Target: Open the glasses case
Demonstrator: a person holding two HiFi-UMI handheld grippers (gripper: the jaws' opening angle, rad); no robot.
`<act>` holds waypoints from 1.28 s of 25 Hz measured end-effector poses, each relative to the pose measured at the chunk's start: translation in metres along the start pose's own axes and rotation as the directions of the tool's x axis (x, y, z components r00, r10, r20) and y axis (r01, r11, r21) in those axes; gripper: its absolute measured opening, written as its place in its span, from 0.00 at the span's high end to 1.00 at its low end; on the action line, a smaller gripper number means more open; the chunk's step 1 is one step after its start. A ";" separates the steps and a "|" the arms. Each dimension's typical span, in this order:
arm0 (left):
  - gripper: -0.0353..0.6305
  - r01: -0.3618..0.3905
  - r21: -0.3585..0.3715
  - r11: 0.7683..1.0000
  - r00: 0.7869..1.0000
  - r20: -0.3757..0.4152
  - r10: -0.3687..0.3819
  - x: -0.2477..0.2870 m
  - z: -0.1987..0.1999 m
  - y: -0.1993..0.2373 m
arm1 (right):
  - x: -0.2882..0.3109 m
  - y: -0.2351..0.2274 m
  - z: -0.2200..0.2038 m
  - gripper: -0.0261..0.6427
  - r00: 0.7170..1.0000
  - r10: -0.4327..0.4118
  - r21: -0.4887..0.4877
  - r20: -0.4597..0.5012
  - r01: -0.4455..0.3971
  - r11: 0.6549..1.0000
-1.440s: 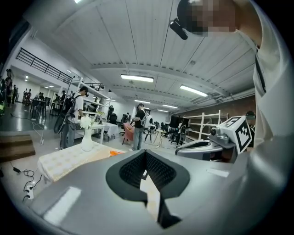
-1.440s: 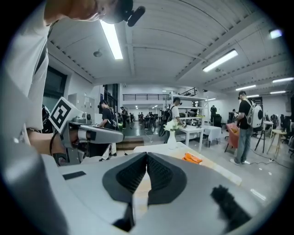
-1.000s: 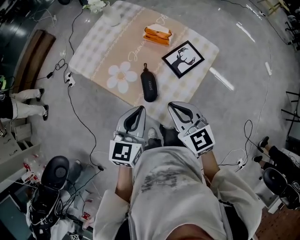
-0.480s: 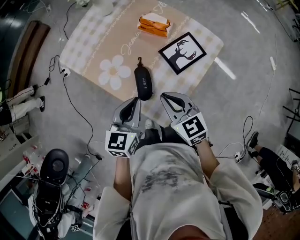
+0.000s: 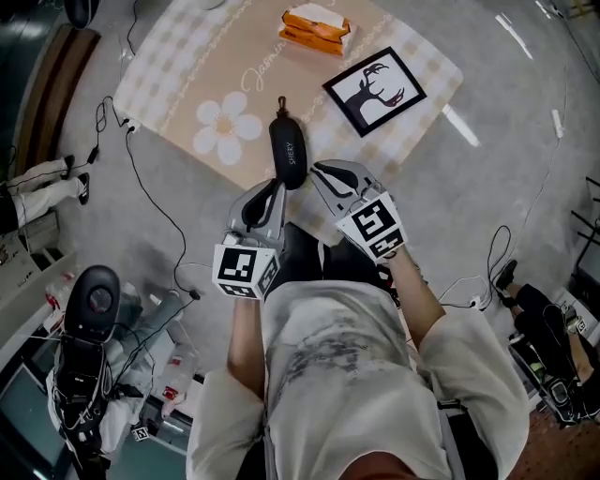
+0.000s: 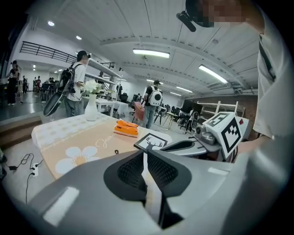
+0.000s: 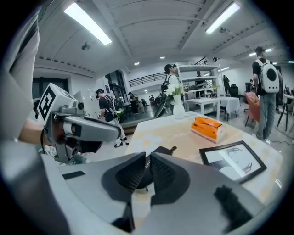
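Right claw (image 7: 148,158) partly hides the glasses case (image 7: 161,149).

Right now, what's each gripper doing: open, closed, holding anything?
Left gripper: jaws have just been opening, only a narrow slit, nothing between them.
Right gripper: jaws slightly apart, empty; the glasses case lies beyond them.

One glasses case (image 5: 288,153), one picture frame (image 5: 374,90), one orange pack (image 5: 317,25).
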State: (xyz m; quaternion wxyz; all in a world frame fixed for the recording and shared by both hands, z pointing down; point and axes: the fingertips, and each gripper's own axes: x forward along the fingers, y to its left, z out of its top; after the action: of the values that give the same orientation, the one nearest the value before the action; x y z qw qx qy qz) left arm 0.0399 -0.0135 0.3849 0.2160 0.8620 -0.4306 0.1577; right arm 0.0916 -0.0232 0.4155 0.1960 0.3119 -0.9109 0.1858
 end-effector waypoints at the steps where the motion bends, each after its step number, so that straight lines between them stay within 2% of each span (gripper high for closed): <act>1: 0.89 0.007 -0.004 1.000 1.000 -0.003 -0.007 0.001 -0.003 -0.001 | 0.005 0.000 -0.001 0.93 1.000 0.008 0.000 -0.002 -0.008 1.000; 3: 0.89 0.020 -0.006 1.000 1.000 -0.009 -0.020 0.004 -0.009 -0.001 | 0.013 -0.002 -0.004 0.91 1.000 0.017 0.004 -0.010 -0.017 1.000; 5: 0.88 0.028 -0.003 1.000 0.999 -0.020 -0.028 0.006 -0.015 -0.001 | 0.023 -0.003 -0.010 0.83 0.999 0.022 0.012 -0.030 -0.021 1.000; 10: 0.89 0.048 -0.003 0.999 0.998 -0.049 -0.048 0.012 -0.033 0.006 | 0.041 -0.005 -0.029 0.83 0.996 0.012 0.043 -0.093 -0.008 0.999; 17: 0.90 0.059 -0.012 0.998 0.997 -0.057 -0.059 0.021 -0.039 0.030 | 0.060 -0.007 -0.040 0.83 0.991 -0.014 0.049 -0.130 0.020 0.999; 20: 0.94 0.069 -0.005 0.998 0.996 -0.059 -0.069 0.027 -0.040 0.035 | 0.064 -0.004 -0.041 0.85 0.992 -0.012 0.051 -0.124 0.019 0.999; 24: 0.94 0.090 0.011 0.996 0.994 -0.055 -0.089 0.036 -0.037 0.042 | 0.068 0.003 -0.039 0.89 0.994 -0.022 0.045 -0.111 0.027 0.999; 32: 0.94 0.115 0.027 0.993 0.991 -0.077 -0.113 0.058 -0.026 0.061 | 0.080 0.018 -0.027 0.90 0.997 -0.021 0.031 -0.080 0.024 0.999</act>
State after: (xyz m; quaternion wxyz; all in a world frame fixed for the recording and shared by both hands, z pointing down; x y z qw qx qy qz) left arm 0.0217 -0.0718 0.4481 0.2272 0.8819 -0.3697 0.1845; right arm 0.0284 -0.0370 0.4722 0.2291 0.3177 -0.8958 0.2102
